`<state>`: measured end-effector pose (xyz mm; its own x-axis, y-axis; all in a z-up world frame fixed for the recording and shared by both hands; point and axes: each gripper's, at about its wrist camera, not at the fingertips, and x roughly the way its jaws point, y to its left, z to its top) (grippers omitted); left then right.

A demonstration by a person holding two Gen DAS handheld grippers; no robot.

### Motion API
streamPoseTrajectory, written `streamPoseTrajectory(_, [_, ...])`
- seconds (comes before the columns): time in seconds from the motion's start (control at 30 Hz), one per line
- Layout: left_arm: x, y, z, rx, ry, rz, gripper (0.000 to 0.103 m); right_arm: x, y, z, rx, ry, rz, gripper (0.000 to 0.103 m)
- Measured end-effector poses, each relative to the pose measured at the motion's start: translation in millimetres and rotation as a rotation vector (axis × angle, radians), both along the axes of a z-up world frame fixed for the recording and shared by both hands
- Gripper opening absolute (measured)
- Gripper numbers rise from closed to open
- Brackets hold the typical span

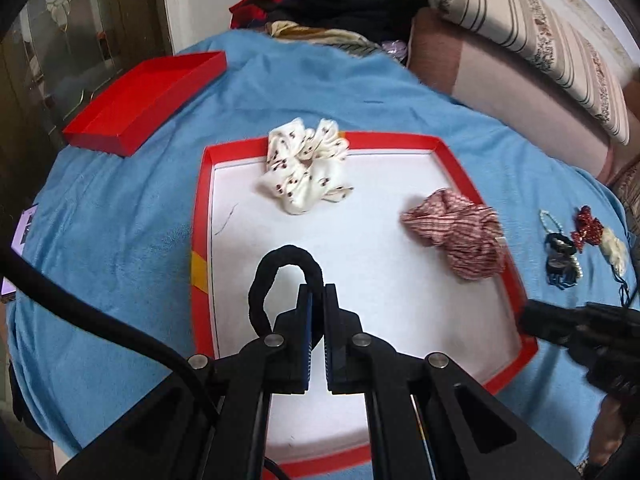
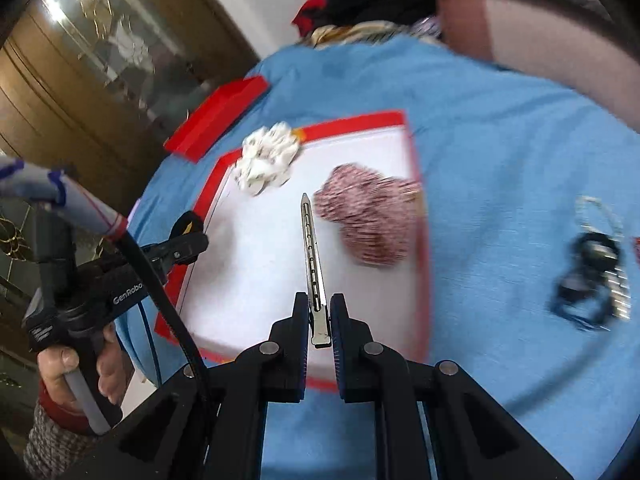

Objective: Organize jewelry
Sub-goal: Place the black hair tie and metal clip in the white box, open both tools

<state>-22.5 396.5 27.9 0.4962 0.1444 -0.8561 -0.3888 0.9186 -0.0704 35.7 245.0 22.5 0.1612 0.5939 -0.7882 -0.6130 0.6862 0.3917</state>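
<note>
Sorting step under way. Left hand-held gripper (image 1: 316, 292) clamped on black elastic hair tie (image 1: 280, 280), over red-rimmed white tray (image 1: 400, 142). Right hand-held gripper (image 2: 320, 312) clamped on slim metal hair clip (image 2: 312, 256), over same tray. Next: lower and release both inside tray, apart from cream printed scrunchie (image 1: 306, 164).

black hair tie (image 1: 280, 280): looped, held over tray (image 1: 400, 138) | metal clip (image 2: 314, 268): held lengthwise | two scrunchies (image 1: 306, 164) inside tray

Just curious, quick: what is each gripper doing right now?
Left gripper: closed on a black hair tie.
Right gripper: closed on a metal hair clip.
</note>
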Motion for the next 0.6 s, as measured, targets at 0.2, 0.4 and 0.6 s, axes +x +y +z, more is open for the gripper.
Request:
streamPoseTrajectory(0.2, [6,13,-13,-0.018,0.016,0.010,0.004,9,45,-21,-0.043,0.003,0.027,0.012])
streamPoseTrajectory(0.4, [8,25,-23,-0.043,0.019,0.031,0.005,15,65,-28,-0.054,-0.004,0.035,0.012])
streamPoseTrajectory(0.6, [8,28,-26,-0.047,0.015,0.052,0.006,18,69,-32,-0.059,-0.008,0.030,0.013])
